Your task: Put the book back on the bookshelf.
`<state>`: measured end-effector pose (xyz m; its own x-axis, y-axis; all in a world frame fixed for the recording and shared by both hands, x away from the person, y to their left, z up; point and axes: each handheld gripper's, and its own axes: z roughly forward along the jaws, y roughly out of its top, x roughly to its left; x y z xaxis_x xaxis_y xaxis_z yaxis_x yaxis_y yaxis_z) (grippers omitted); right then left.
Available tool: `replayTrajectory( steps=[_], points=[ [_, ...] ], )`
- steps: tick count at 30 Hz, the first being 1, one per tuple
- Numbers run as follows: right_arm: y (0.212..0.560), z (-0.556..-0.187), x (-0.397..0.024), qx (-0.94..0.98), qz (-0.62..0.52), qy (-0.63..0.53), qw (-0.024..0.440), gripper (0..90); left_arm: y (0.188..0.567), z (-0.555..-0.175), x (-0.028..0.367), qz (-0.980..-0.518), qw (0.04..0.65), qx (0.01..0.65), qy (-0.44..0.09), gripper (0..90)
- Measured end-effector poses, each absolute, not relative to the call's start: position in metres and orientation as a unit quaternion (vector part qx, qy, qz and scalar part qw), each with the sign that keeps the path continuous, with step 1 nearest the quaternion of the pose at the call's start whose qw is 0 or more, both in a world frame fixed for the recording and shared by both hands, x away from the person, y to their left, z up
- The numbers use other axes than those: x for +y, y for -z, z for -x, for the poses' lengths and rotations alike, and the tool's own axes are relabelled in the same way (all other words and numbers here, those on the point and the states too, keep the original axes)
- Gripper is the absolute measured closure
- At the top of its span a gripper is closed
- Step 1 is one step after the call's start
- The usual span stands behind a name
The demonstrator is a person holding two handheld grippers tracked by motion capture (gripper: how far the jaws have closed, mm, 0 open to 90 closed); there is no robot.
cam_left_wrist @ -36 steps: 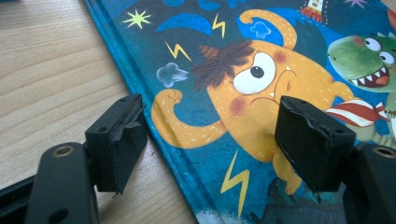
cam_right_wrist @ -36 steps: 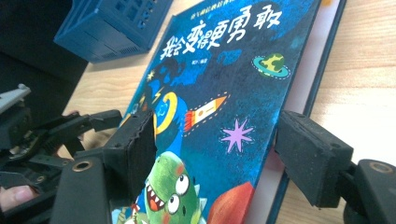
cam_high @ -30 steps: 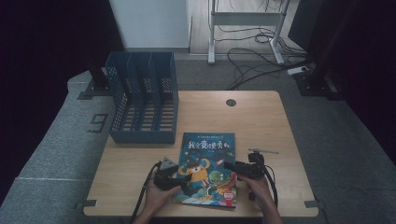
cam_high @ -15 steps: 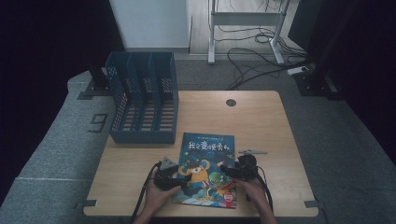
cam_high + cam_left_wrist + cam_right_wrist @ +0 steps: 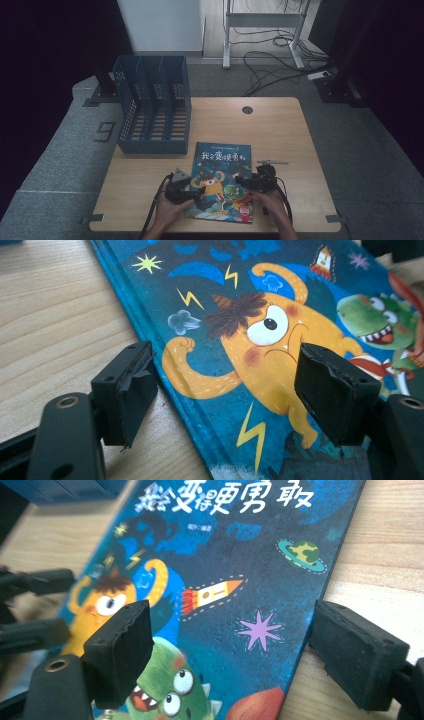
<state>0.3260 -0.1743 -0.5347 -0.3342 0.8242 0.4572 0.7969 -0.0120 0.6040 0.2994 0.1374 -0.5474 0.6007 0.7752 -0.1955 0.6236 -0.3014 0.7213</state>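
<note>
Overhead, the picture book (image 5: 221, 181) lies at the table's (image 5: 280, 130) 6 o'clock; up close, left gripper (image 5: 227, 390) and right gripper (image 5: 250, 650) each gape wide, straddling opposite edges, holding nothing.

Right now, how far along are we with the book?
Done: both tongs are at the book, open, each straddling a side edge: left tongs its left, right tongs its right. In hand: nothing gripped; it lies flat on the table. Left: presumably grasping, lifting and filing it in the blue rack.

Bare table (image 5: 280, 135) right of file rack (image 5: 152, 105)
</note>
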Motion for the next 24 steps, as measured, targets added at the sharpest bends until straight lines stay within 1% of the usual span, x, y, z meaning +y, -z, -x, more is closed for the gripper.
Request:
replayTrajectory(
  steps=[3,7,11,21,24],
  points=[
    [0.529,-0.326,-0.183,0.682,-0.577,-0.449,-0.013,16.9,0.548,-0.3,0.138,-0.8,0.399,0.438,-0.095,22.6],
    [0.521,-0.324,-0.194,0.65,-0.574,-0.496,-0.054,18.2,0.548,-0.301,0.142,-0.795,0.41,0.44,-0.08,22.2],
    [0.519,-0.324,-0.199,0.628,-0.573,-0.519,-0.087,18.2,0.548,-0.303,0.145,-0.791,0.416,0.443,-0.072,22.0],
    [0.522,-0.325,-0.201,0.619,-0.583,-0.514,-0.113,19.3,0.548,-0.303,0.146,-0.788,0.42,0.446,-0.068,22.0],
    [0.523,-0.326,-0.2,0.623,-0.585,-0.508,-0.11,19.2,0.548,-0.303,0.146,-0.788,0.42,0.446,-0.068,22.0]
  ],
)
